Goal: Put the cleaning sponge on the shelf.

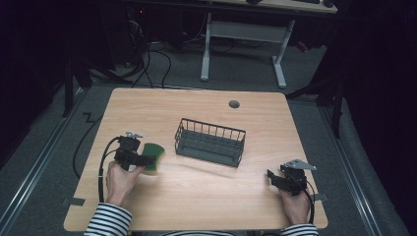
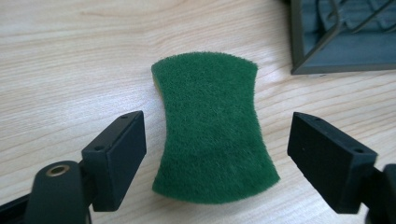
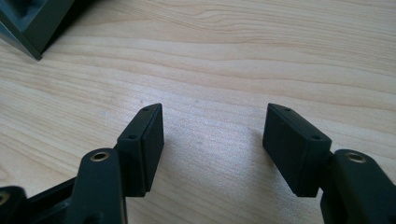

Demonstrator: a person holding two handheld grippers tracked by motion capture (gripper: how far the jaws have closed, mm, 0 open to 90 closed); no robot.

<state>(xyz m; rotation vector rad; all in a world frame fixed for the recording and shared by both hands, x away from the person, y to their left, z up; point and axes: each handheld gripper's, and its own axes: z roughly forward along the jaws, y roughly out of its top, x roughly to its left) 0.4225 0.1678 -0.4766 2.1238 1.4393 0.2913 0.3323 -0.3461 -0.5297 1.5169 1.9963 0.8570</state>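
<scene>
A green scouring sponge (image 2: 212, 128) lies flat on the wooden table (image 1: 206, 191), also seen as the green sponge (image 1: 155, 156) at the table's left. My left gripper (image 2: 215, 154) stands open around it, one jaw on each side with a gap to the sponge on both; in the high view the left gripper (image 1: 142, 160) points right at the sponge. My right gripper (image 3: 212, 140) is open over bare wood with nothing between its jaws; in the high view the right gripper (image 1: 275, 178) sits near the table's front right corner.
A dark wire basket (image 1: 210, 141) stands in the middle of the table; its corner shows as the basket (image 2: 341, 42) just beyond the sponge and as the basket (image 3: 28, 23) far left of the right jaws. A grey cable hole (image 1: 234, 104) lies at the back.
</scene>
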